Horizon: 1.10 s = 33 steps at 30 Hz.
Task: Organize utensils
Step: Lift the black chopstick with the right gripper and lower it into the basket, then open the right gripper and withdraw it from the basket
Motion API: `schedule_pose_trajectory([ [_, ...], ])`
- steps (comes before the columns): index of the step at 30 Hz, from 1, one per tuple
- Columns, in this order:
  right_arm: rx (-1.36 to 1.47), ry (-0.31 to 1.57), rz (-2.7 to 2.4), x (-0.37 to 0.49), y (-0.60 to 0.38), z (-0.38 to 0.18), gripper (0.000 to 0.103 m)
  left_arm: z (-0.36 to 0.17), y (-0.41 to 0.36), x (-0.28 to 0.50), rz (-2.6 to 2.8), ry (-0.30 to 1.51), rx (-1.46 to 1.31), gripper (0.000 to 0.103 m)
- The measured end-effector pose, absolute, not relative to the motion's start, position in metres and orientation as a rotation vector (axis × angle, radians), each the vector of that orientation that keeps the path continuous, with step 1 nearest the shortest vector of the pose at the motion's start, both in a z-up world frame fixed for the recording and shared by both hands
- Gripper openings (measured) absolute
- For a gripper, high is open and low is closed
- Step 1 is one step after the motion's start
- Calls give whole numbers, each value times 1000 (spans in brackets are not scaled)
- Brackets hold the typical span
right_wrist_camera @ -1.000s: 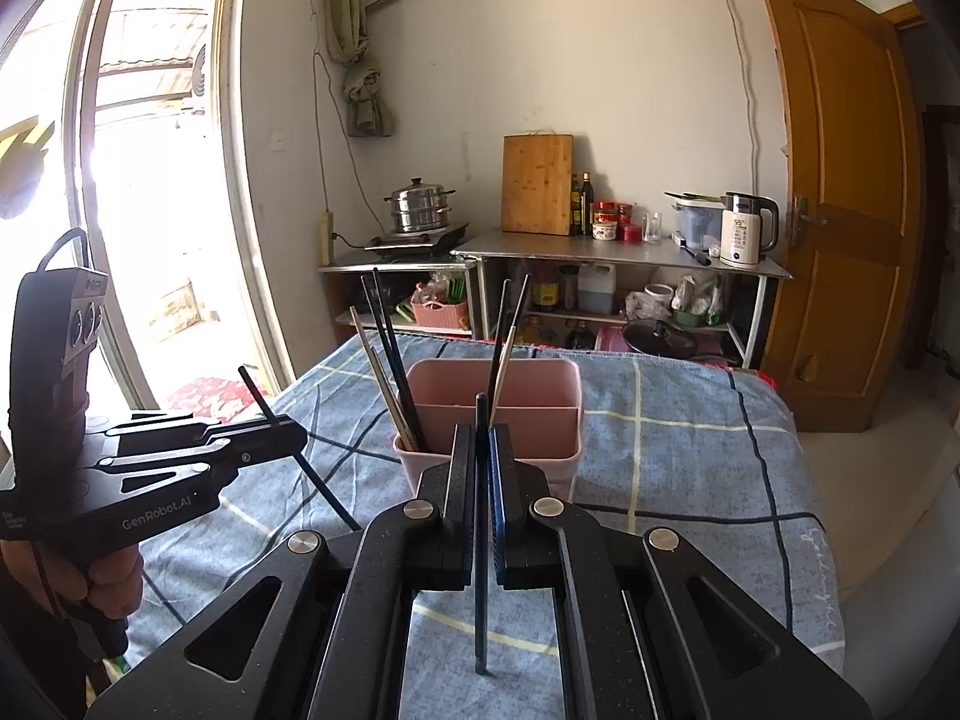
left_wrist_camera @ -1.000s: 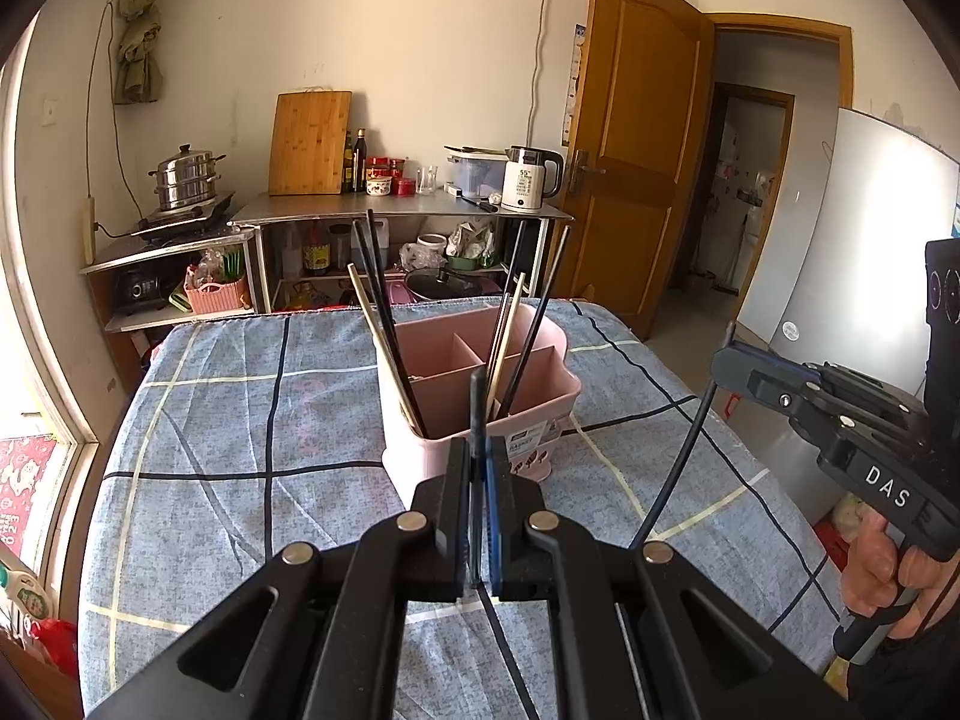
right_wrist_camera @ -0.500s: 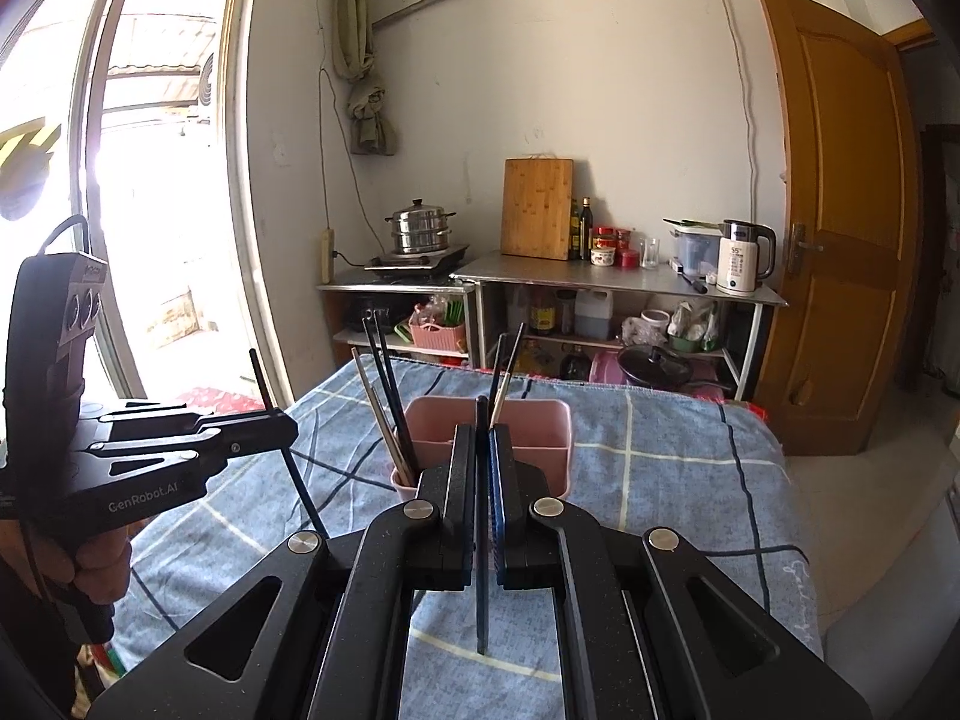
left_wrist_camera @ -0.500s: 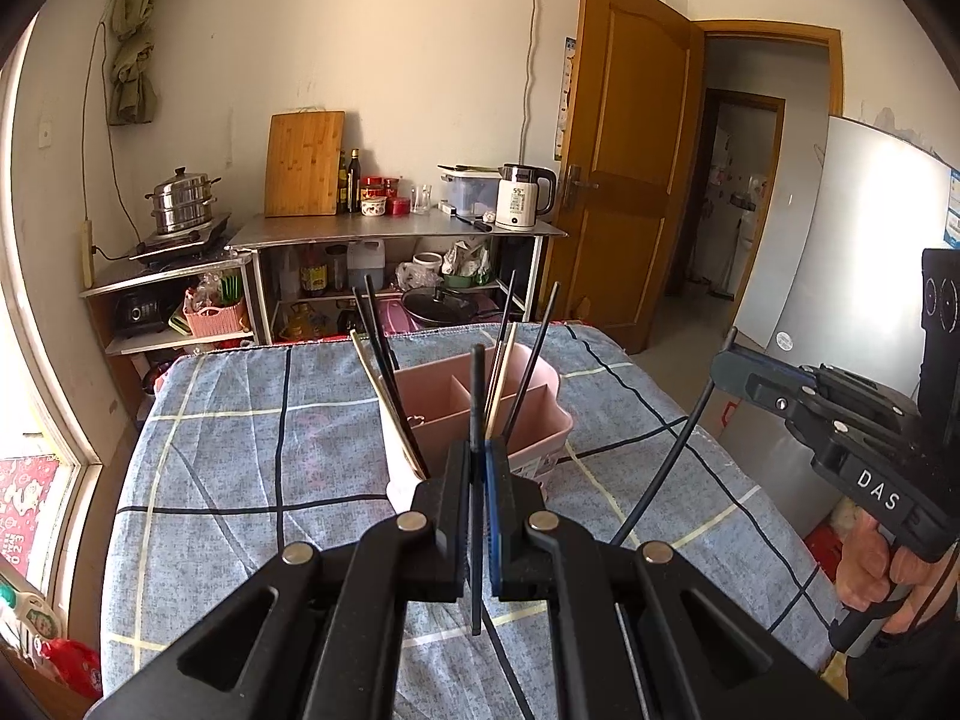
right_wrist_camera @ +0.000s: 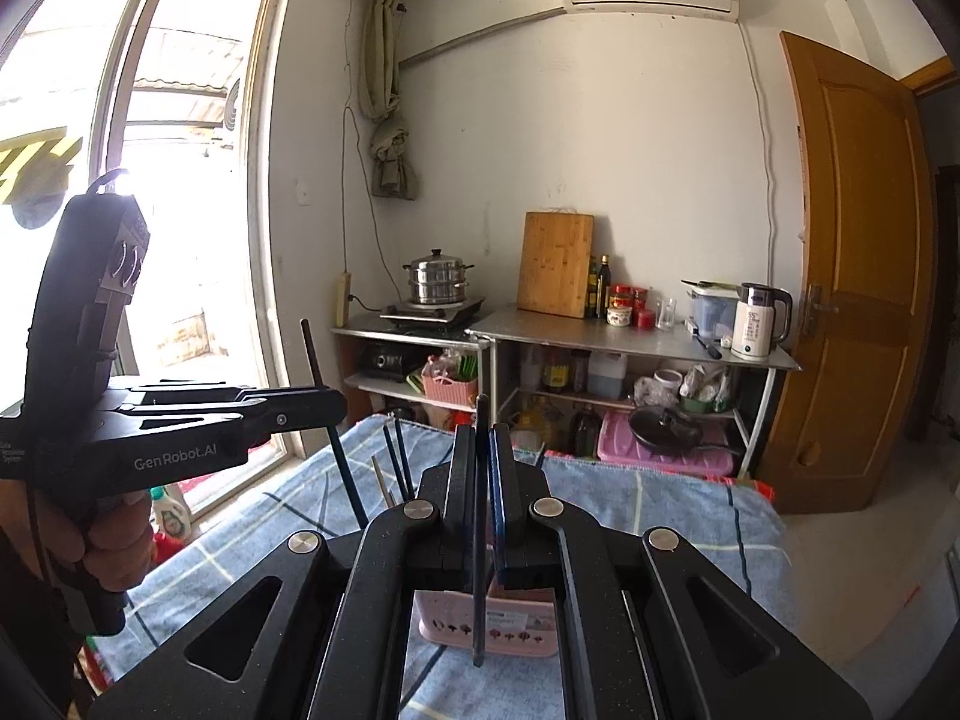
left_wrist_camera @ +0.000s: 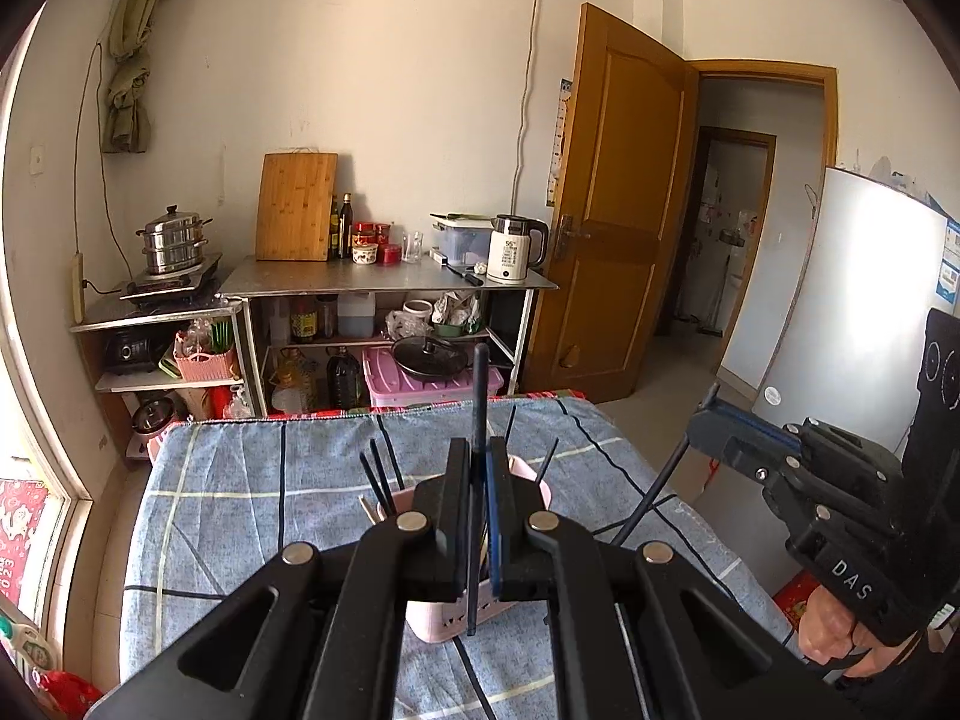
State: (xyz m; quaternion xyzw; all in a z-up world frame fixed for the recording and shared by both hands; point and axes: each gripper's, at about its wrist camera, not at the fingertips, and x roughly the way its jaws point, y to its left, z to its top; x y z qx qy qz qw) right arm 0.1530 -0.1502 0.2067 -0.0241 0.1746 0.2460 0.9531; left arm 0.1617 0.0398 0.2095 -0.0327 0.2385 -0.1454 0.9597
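My left gripper (left_wrist_camera: 478,456) is shut on a black chopstick (left_wrist_camera: 479,396) held upright above the pink utensil caddy (left_wrist_camera: 433,618). My right gripper (right_wrist_camera: 482,441) is shut on another black chopstick (right_wrist_camera: 478,588), also upright over the caddy (right_wrist_camera: 510,630). The caddy stands on the blue checked tablecloth (left_wrist_camera: 240,516) and holds several dark and pale chopsticks (left_wrist_camera: 379,474). Each gripper shows in the other's view: the right one (left_wrist_camera: 705,420) with its chopstick slanting down, the left one (right_wrist_camera: 327,405) likewise. Most of the caddy is hidden behind the gripper bodies.
Beyond the table's far edge stand metal shelves (left_wrist_camera: 384,282) with a kettle, cutting board, jars and a steamer pot. A wooden door (left_wrist_camera: 618,240) is open at the right, a fridge (left_wrist_camera: 852,312) further right, a window (right_wrist_camera: 150,240) at the left.
Both grippers have risen and tilted up with their chopsticks. The caddy now sits lower in both views, largely hidden behind the gripper bodies; more of the room shows.
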Motion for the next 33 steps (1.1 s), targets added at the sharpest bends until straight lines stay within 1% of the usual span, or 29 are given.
schedule_pose_trajectory([
  [6,-25,307,508,170,-141,221,4,221,42,182,-278,455,-55,5],
  [13,-26,298,510,192,-126,216,4,205,43,209,-268,494,-55,5],
  [23,0,420,496,223,-125,166,4,166,46,226,-269,550,-68,5],
  [33,-39,529,492,225,-122,126,4,120,35,231,-295,657,-62,5],
])
